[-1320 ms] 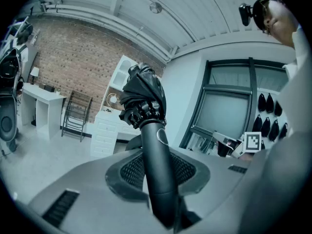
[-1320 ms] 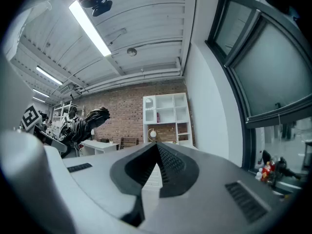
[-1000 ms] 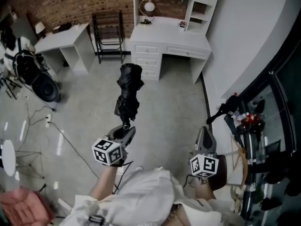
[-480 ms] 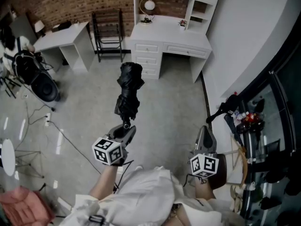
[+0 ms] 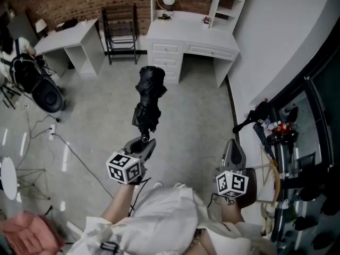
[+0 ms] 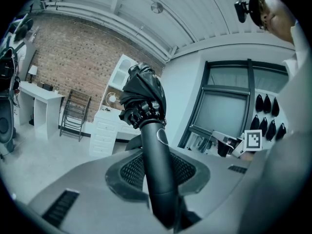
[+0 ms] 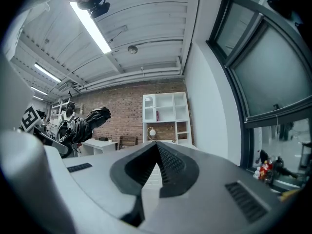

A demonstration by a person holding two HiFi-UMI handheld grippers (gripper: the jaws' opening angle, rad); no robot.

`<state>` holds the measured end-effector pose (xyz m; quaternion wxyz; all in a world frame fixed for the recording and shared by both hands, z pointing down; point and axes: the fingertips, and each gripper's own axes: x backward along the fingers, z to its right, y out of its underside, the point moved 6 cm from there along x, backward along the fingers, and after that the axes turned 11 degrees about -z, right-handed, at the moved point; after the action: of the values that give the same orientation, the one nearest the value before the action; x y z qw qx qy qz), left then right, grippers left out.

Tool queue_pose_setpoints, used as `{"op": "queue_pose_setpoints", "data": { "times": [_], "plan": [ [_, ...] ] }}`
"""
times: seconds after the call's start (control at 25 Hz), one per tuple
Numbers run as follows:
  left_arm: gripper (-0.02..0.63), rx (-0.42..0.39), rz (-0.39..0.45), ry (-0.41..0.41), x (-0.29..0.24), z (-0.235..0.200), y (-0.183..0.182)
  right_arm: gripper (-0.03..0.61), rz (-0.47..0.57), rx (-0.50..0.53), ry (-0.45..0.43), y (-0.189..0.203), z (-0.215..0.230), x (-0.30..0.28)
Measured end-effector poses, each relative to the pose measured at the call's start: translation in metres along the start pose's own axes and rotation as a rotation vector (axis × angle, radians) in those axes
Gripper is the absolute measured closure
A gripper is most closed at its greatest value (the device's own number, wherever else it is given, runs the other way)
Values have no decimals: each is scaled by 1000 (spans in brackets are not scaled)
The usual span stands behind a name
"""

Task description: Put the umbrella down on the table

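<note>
Left gripper (image 5: 142,142) clamping folded umbrella (image 5: 149,97) (by handle), right gripper (image 5: 232,144) closed, empty

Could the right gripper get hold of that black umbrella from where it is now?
Probably yes: the umbrella, clamped in the left gripper, has only open air between it and the right gripper, whose shut jaws would need opening first.

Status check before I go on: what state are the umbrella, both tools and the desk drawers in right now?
Umbrella: folded shut, held in the air by its handle, not yet on a table.
Left tool: shut on the umbrella's handle.
Right tool: jaws together, holding nothing.
Desk drawers: all closed.
</note>
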<state>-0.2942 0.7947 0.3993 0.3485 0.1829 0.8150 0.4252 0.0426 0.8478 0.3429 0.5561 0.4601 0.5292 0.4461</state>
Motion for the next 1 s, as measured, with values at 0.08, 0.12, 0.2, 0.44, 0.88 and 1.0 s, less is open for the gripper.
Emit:
{"op": "queue_pose_setpoints", "data": {
  "times": [0.08,0.12,0.2,0.44,0.88,1.0],
  "plan": [
    [492,-5,-1,8,2,-2,3,561,2,3,6,1,-6,3],
    [492,-12,-3,11,2,-3,3,561,4,5,8,2,-9,4],
    [492,-31,-6,12,3,-7,2,561,5,9,11,3,-15,6],
    [492,-41,-7,34,2,-12,2,561,-9,22,15,11,-28,9],
    [492,-73,31,38,-9,-18,-2,561,6,17,6,25,-28,-4],
    [492,-72,31,38,-18,-25,-7,561,4,15,1,27,-28,-18]
  ]
}}
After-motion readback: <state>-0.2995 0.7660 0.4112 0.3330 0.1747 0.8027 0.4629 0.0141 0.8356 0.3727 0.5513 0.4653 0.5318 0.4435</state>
